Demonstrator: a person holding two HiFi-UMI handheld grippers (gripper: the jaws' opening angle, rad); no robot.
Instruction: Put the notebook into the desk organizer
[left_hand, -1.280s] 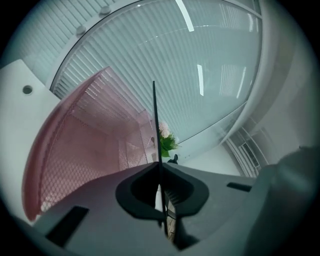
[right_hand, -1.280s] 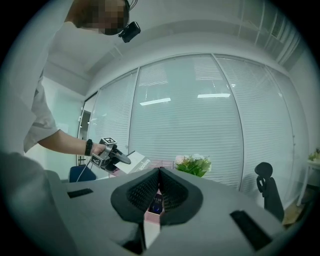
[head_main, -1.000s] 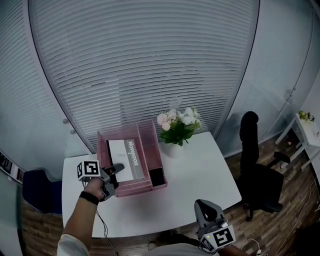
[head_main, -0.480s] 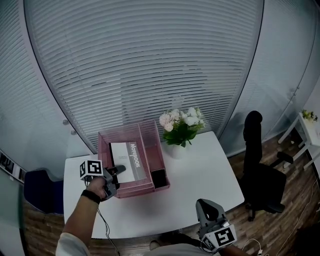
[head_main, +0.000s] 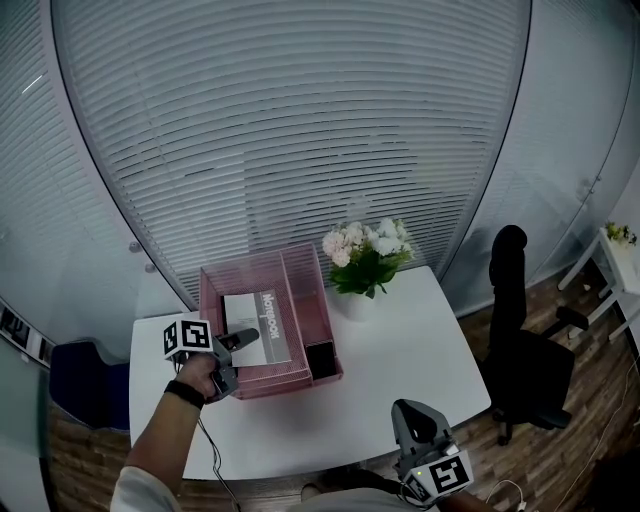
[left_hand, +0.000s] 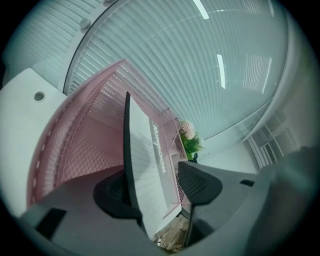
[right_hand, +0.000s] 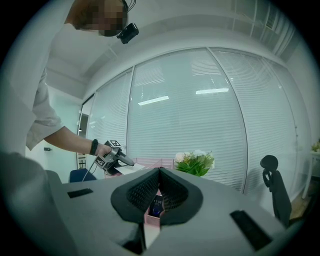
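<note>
A white notebook (head_main: 258, 328) with a grey spine strip lies slanted inside the pink mesh desk organizer (head_main: 255, 262) on the white table. My left gripper (head_main: 243, 341) is at the organizer's front left, over the notebook's near corner. In the left gripper view the notebook (left_hand: 150, 165) stands between the jaws, which are opening: it rests against the left jaw while the right jaw stands apart from it. The organizer's mesh wall (left_hand: 85, 145) curves round behind it. My right gripper (head_main: 408, 415) hangs low near the table's front edge, its pads together with nothing held (right_hand: 159, 172).
A vase of white and pink flowers (head_main: 365, 250) stands just right of the organizer. A black office chair (head_main: 515, 340) is off the table's right side. A blue seat (head_main: 85, 385) is at the left. Window blinds run behind the table.
The left gripper stays at the organizer's front left corner with the notebook. Its jaws have parted from the notebook. The right gripper has hardly moved.
</note>
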